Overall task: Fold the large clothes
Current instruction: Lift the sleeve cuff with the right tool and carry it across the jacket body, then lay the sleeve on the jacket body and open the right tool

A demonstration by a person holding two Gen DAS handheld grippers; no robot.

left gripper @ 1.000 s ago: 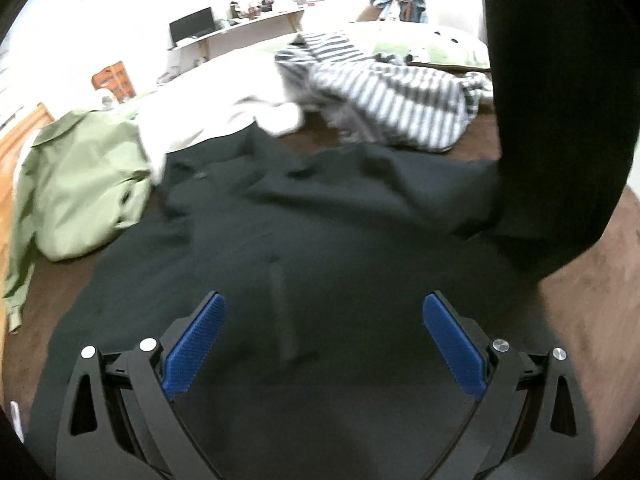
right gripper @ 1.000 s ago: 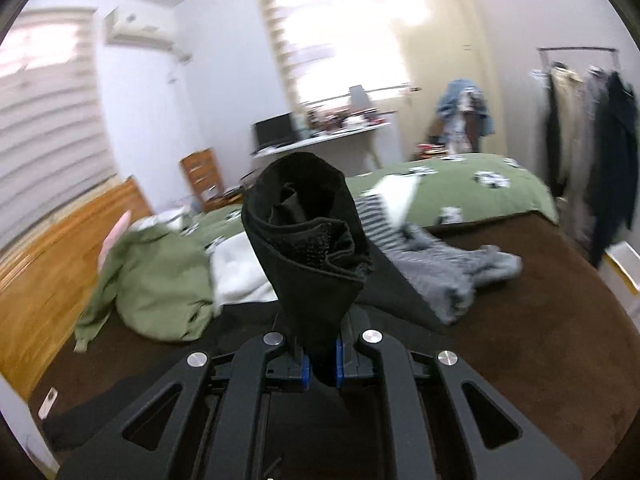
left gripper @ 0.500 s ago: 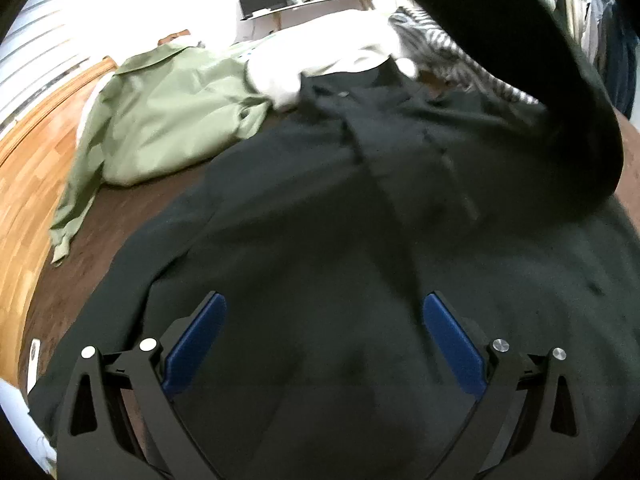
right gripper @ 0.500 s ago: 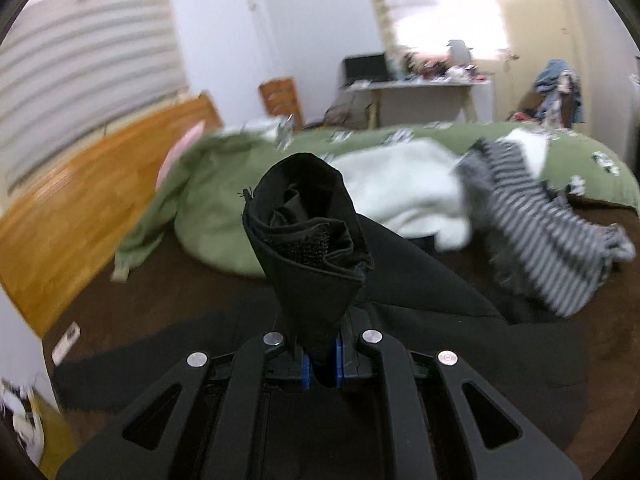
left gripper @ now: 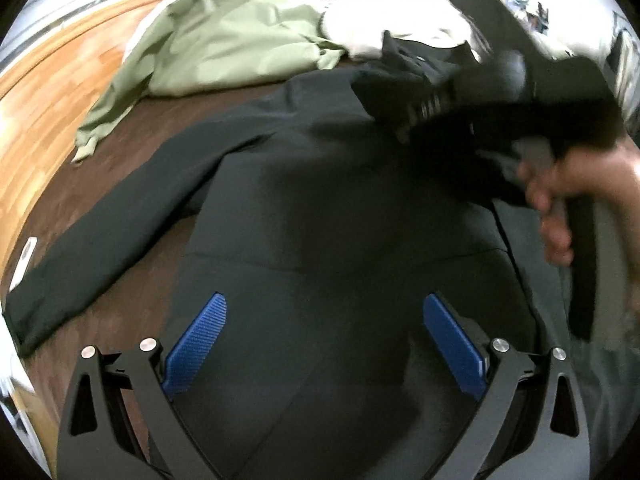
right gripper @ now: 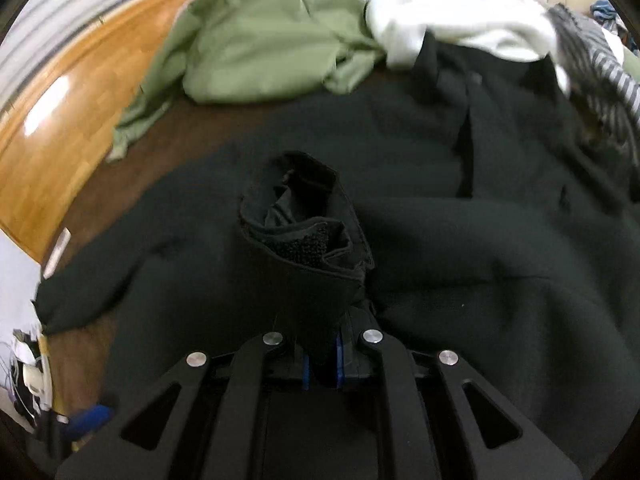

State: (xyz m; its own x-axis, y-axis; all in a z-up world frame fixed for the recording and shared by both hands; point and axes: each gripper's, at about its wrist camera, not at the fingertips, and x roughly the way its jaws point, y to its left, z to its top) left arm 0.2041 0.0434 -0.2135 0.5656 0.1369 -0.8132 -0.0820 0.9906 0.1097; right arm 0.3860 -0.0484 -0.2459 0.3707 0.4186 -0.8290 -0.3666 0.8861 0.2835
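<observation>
Right tongs [right gripper: 320, 368]: blue pads drawn together and clamped on a sleeve cuff [right gripper: 304, 236] of the black coat [right gripper: 460, 248]; the cuff stands up out of the pads as an open, crumpled tube with a knitted inner band showing at its mouth. In the left wrist view the same tool appears blurred above the coat's right side, gripped by a hand [left gripper: 580, 196]; the sleeve it carries looks draped across the coat's upper part, though motion blur makes the exact lie uncertain.

Left tongs [left gripper: 324, 340]: pads set wide apart, nothing between them, poised over the lower body of the coat.

Black coat: spread flat across the brown bed cover [left gripper: 160, 136], collar toward the far end. Its other sleeve [left gripper: 100, 248] runs out from the coat's left shoulder, straight and flat on the cover.

Beyond the coat's collar end: a green garment [left gripper: 236, 40] heaped to the left, a white garment [right gripper: 460, 20] touching the collar, and a grey striped garment [right gripper: 600, 76] at the coat's far right corner.

Left of the coat, past the cover's edge: wooden floor [right gripper: 52, 148]
</observation>
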